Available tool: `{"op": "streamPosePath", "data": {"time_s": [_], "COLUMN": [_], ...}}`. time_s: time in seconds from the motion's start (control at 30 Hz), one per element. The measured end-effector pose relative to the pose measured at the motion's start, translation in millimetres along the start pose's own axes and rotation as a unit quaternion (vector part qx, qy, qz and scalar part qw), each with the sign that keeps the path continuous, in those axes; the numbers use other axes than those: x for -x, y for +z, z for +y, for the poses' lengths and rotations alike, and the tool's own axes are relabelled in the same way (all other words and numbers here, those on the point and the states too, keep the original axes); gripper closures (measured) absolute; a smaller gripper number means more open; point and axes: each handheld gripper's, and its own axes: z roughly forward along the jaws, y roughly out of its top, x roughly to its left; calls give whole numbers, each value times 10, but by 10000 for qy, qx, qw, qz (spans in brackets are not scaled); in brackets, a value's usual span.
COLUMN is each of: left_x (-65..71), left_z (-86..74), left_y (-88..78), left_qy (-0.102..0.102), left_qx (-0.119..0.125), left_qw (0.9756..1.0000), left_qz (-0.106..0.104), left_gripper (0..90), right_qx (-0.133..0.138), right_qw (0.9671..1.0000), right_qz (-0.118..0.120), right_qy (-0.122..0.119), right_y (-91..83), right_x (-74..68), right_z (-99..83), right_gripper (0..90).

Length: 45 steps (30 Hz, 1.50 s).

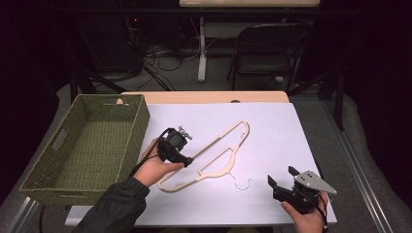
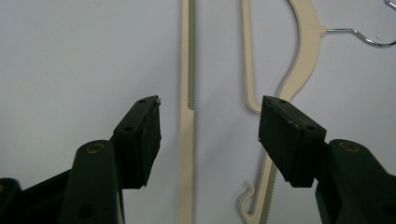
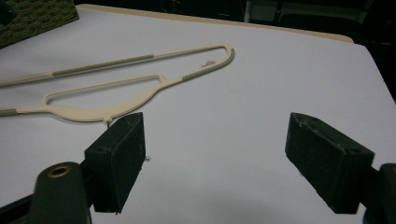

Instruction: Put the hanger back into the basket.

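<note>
A cream plastic hanger (image 1: 214, 155) with a metal hook (image 1: 243, 183) lies flat on the white sheet (image 1: 272, 131) that covers the table. My left gripper (image 1: 188, 161) hovers over its left half, pointing down. In the left gripper view the jaws (image 2: 210, 121) stand open astride the hanger's straight bar (image 2: 187, 116), and neither pad touches it. My right gripper (image 1: 282, 175) rests near the front right of the sheet, open and holding nothing. In the right gripper view (image 3: 215, 140) the hanger (image 3: 79, 113) lies ahead and to the left.
A green woven basket (image 1: 141, 126) stands at the table's left edge, and its corner (image 3: 32, 18) shows in the right gripper view. Beyond the table's far edge are a dark folding chair (image 1: 267, 48), a white table leg (image 1: 201, 53) and cables on the floor.
</note>
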Motion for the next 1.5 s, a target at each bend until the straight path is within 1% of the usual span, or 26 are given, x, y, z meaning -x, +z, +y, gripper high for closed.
{"op": "streamPosePath", "data": {"time_s": [0.03,0.07,0.1,0.13,0.17,0.2,0.23,0.27,0.3,0.37,0.43,0.5,0.6,0.67,0.7,0.83,0.9,1.03,1.1,1.17,1.2,1.5], "left_x": [16,16,41,41,69,69,100,100,128,146,167,186,207,238,244,259,260,255,258,259,263,292], "left_z": [3,3,10,10,15,15,14,14,9,2,-12,-29,-50,-84,-90,-107,-111,-111,-113,-111,-112,-105], "left_y": [15,15,43,43,79,79,124,124,173,215,253,285,318,361,363,374,384,404,410,422,426,453], "left_qy": [41,41,164,164,244,244,235,235,198,260,288,293,287,286,326,362,337,326,293,330,315,354], "left_qx": [-23,-23,-121,-121,-200,-200,-259,-259,-325,-430,-483,-559,-627,-741,-811,-917,-919,-1015,-1031,-1114,-1151,-1197], "left_qw": [10000,10000,9998,9998,9994,9994,9992,9992,9989,9983,9978,9972,9967,9957,9950,9936,9936,9924,9922,9909,9904,9896], "left_qz": [-15,-15,-52,-52,-102,-102,-173,-173,-268,-296,-346,-408,-434,-475,-490,-547,-558,-618,-634,-673,-703,-717], "left_gripper": [413,427,438,448,469,485,494,514,526,543,551,572,591,599,611,634,636,645,648,660,669,700], "right_qx": [11,11,0,-4,5,5,1,-6,-3,5,8,10,9,9,-9,10,1,-1,-10,8,-12,-17], "right_qw": [10000,10000,10000,10000,10000,10000,10000,10000,10000,10000,10000,10000,10000,10000,10000,10000,10000,10000,10000,10000,10000,10000], "right_qz": [-3,-3,-12,-13,-6,-6,-5,3,3,-2,6,8,7,7,0,6,2,5,1,3,-4,-6], "right_qy": [9,9,3,3,5,5,8,2,-4,6,11,4,7,4,3,6,3,5,-1,1,0,6], "right_y": [1,1,0,0,2,2,2,0,0,0,1,1,1,1,-1,2,2,2,0,2,0,0], "right_x": [-4,-4,-4,-4,-4,-4,-5,-2,0,1,2,4,4,3,3,3,1,0,3,6,7,8], "right_z": [0,0,1,0,0,0,-1,0,0,-1,-2,-2,-1,-1,-1,-1,-1,-1,-1,-2,-1,-2], "right_gripper": [202,202,202,202,202,202,202,202,202,202,202,202,204,204,204,206,206,206,206,206,207,207]}}
